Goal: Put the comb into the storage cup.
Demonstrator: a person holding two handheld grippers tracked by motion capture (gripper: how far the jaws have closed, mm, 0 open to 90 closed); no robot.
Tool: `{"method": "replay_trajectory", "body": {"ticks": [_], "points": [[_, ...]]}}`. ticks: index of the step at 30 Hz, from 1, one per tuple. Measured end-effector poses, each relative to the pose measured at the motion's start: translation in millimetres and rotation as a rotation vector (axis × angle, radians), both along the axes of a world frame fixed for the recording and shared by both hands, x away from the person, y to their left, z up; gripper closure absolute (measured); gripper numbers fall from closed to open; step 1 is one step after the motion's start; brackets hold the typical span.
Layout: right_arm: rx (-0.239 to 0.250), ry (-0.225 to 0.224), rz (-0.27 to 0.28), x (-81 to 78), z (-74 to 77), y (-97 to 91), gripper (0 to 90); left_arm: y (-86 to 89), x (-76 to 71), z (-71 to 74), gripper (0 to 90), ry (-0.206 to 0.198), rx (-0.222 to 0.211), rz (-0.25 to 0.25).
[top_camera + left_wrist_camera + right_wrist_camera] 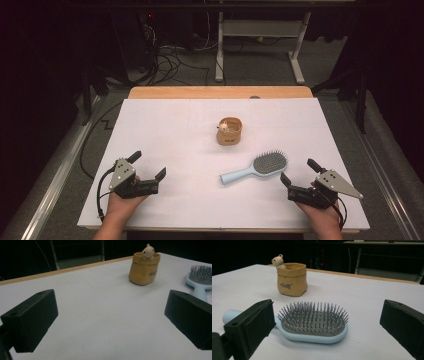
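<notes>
Hairbrush [255,169] flat on the white table [165,125], bristles up, right of centre toward the near edge, handle angled toward the near left. Just beside its head, the right claw [298,176]: jaws spread wide, nothing between them, facing the brush from the near right, apart from it. In the right gripper view, brush head [314,321] straight ahead between the two black jaws, untouched. Left claw [148,166] near the front left corner, likewise spread and empty, well apart from the brush. Wide bare surface between the two claws and along the left side; near edge close under both hands. Farther back, near the middle, a tan pouch [229,131] with a small bear figure [224,125] on its rim, upright, clear of the brush. Wooden strip [220,92] along the far edge; beyond it, dark floor with cables [170,57] and a white frame [260,45].
</notes>
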State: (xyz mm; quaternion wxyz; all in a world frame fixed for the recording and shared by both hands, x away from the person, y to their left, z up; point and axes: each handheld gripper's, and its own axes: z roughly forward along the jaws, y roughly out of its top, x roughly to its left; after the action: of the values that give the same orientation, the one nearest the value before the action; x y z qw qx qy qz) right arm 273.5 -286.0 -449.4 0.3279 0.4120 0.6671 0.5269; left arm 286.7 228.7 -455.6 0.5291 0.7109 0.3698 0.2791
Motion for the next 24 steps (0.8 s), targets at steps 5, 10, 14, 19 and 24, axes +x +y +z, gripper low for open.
{"method": "replay_trajectory", "body": {"ticks": [5,10,14,19,24], "points": [[0.003,-0.001,-0.003,-1.1,0.7,-1.1,0.3,-1.7,-1.9,-0.6,0.0,-0.015,0.002,-0.005],[0.005,-0.004,-0.006,-0.6,1.4,-2.2,0.3,-0.2,-0.1,-2.1,0.0,-0.006,-0.001,0.002],[0.011,0.003,-0.004,-0.8,1.4,-2.5,0.6,0.0,-0.3,-2.6,0.0,-0.008,-0.008,-0.006],[0.014,0.020,0.015,-0.1,1.4,-1.9,10.3,-1.0,0.2,-2.7,0.0,-0.014,-0.007,-0.010],[0.026,0.052,0.042,1.8,3.0,1.7,27.1,-1.0,1.9,-3.3,0.0,-0.005,-0.011,-0.012]]}}
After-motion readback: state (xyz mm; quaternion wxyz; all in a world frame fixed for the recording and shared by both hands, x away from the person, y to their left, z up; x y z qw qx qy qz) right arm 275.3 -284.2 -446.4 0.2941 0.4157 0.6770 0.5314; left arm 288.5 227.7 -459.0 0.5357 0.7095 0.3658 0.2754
